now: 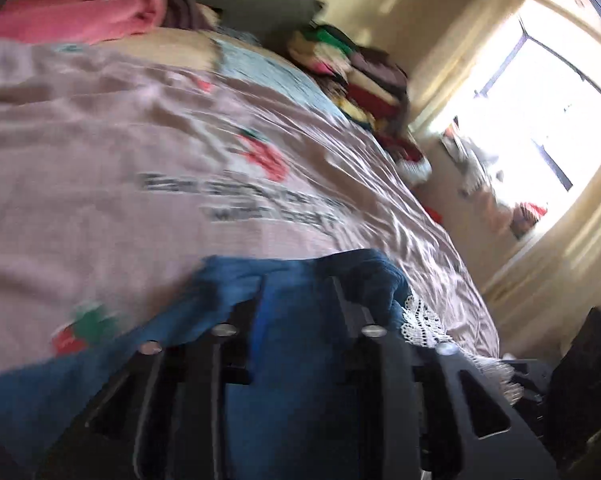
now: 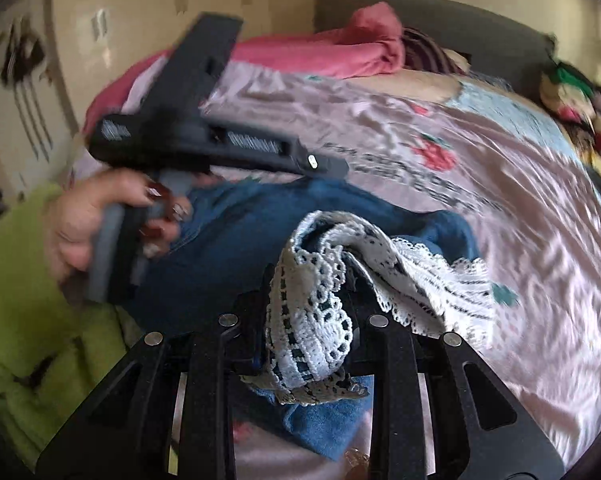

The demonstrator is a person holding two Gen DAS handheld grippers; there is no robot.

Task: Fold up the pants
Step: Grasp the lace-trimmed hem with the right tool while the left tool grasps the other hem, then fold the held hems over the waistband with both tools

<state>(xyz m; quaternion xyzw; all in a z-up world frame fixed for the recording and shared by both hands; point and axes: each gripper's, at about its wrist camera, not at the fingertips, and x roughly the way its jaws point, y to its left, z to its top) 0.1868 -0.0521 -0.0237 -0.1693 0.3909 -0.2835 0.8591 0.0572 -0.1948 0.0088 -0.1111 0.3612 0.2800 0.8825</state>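
The blue denim pants [image 1: 292,360] with a white lace hem [image 1: 420,320] lie bunched on the bed. In the left wrist view my left gripper [image 1: 296,296] has denim packed between its fingers and draped over the tips, so it looks shut on the cloth. The right wrist view shows my right gripper [image 2: 306,312] shut on the lace hem [image 2: 312,340], which folds over the pants [image 2: 252,232]. The left gripper [image 2: 324,166] appears there too, above the denim, held by a hand [image 2: 80,224] in a green sleeve [image 2: 20,280]. Both views are motion-blurred.
The bed has a lilac sheet [image 1: 140,140] [image 2: 500,200] printed with strawberries and dark lettering. A pink blanket [image 1: 80,12] [image 2: 320,52] lies at the headboard. A stack of folded clothes [image 1: 360,76] [image 2: 572,96] sits along the far side, near a bright window [image 1: 540,100].
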